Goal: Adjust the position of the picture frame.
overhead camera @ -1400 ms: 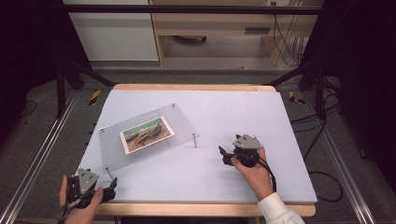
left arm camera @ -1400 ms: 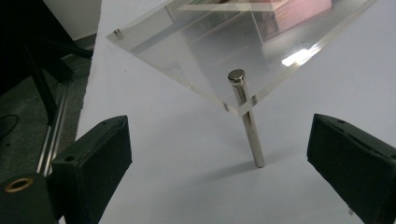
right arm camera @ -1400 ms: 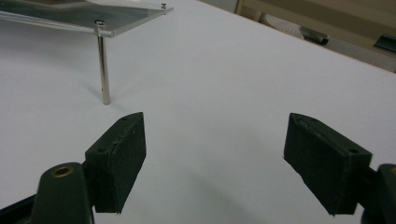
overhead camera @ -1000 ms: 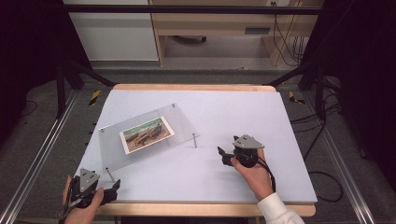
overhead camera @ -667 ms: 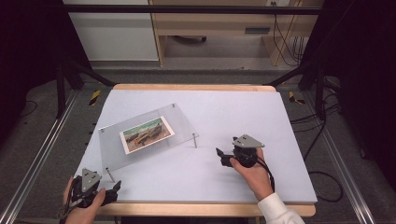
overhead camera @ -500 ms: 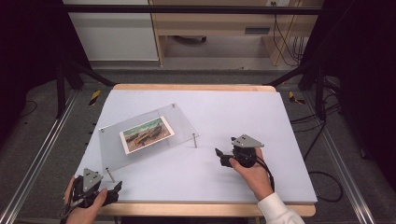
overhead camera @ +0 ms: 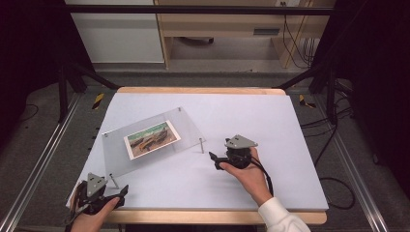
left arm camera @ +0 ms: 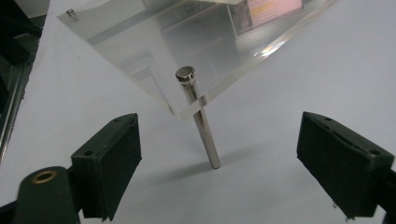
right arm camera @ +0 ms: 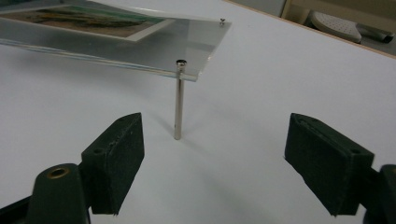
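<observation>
Clear acrylic panel [overhead camera: 152,140] w/ a photo [overhead camera: 152,139] sandwiched inside, raised off the white desk [overhead camera: 270,121] on thin metal pegs at the corners; sits left of centre, turned at an angle to the desk edges. Photo approx mid-panel, landscape-type print w/ white border. Panel tilted, not level.

Left tool [overhead camera: 109,195] at the near-left corner of the desk, held in left hand [overhead camera: 92,220], grey three-cornered plate on top. Jaws wide apart, nothing between the pads. Aimed at the nearest peg [left arm camera: 200,119], seen close up in the left gripper view: shiny steel rod w/ flat cap, leaning a bit, passing through the panel corner, foot on the desk. Peg between the two jaw lines but ahead of them, not touching either.

Right tool [overhead camera: 216,160] right of centre, in right hand [overhead camera: 246,171], white sleeve [overhead camera: 278,217] at the bottom edge. Jaws also spread wide, empty. Pointing left toward the panel's right-hand peg [right arm camera: 178,100], near it but apart. In the right gripper view: that peg upright, cap on top of the panel corner, foot on the desk, ahead of the jaws. Another small cap [right arm camera: 222,20] at the far corner. Panel edge thick, looks like two sheets stacked, can't tell for sure.

Desk w/ wood trim along the far edge. Black frame rails and cables on the floor around it.
</observation>
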`<act>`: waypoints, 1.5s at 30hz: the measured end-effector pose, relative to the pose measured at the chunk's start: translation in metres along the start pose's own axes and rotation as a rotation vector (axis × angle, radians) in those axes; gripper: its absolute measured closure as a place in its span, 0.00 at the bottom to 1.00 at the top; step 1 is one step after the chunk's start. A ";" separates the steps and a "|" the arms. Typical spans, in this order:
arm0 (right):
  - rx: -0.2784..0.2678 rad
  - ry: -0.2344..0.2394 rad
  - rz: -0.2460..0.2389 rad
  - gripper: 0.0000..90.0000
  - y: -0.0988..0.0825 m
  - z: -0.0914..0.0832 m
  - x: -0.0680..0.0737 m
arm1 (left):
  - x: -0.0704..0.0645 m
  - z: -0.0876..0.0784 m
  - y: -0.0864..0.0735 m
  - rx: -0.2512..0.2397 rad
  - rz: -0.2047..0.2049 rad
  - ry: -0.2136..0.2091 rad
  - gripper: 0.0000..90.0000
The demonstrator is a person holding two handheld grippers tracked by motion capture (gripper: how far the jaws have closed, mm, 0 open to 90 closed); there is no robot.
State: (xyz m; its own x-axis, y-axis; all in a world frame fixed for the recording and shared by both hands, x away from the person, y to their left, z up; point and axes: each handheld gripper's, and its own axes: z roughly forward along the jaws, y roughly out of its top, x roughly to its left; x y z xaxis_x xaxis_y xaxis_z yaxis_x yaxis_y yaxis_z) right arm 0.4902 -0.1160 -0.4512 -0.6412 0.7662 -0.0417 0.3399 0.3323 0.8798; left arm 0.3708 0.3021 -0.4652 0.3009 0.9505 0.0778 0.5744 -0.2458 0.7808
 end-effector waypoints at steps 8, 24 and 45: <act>0.029 0.038 0.007 0.30 0.011 0.021 0.012 | 0.002 0.004 0.000 0.001 -0.058 -0.001 0.26; 0.063 0.050 0.070 0.54 0.013 0.058 0.014 | 0.003 0.011 0.002 -0.017 -0.108 0.013 0.46; 0.061 0.062 0.067 0.80 0.010 0.080 0.013 | 0.002 0.012 0.004 -0.055 -0.143 0.013 0.66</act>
State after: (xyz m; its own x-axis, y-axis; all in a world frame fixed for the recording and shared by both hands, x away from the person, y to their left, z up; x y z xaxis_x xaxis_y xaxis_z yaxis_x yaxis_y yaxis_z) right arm 0.5401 -0.0585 -0.4807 -0.6564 0.7529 0.0475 0.4236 0.3156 0.8491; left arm 0.3831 0.3012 -0.4697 0.2087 0.9775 -0.0291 0.5681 -0.0970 0.8172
